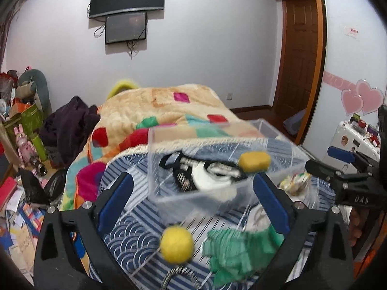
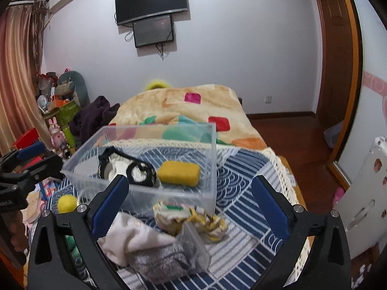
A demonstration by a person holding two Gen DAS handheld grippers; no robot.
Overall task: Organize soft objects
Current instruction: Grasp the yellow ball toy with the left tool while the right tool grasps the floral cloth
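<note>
A clear plastic box (image 2: 215,149) stands on the blue patterned cloth (image 2: 241,176) and holds a yellow sponge (image 2: 179,172) and a black-and-white soft item (image 2: 125,166). In front of it lie a floral cloth bundle (image 2: 191,220), a white cloth (image 2: 135,234) and a grey bagged item (image 2: 167,256). My right gripper (image 2: 191,200) is open above these. My left gripper (image 1: 191,193) is open in front of the box (image 1: 193,193), above a yellow felt ball (image 1: 176,244) and a green cloth (image 1: 239,249). The sponge (image 1: 254,160) shows there too.
A beige blanket with coloured squares (image 2: 183,111) covers the bed behind the box. Dark clothes (image 2: 94,116) and cluttered boxes and toys (image 2: 58,113) stand at the left. A white suitcase (image 2: 362,193) stands at the right. The other gripper shows at the right edge of the left wrist view (image 1: 348,169).
</note>
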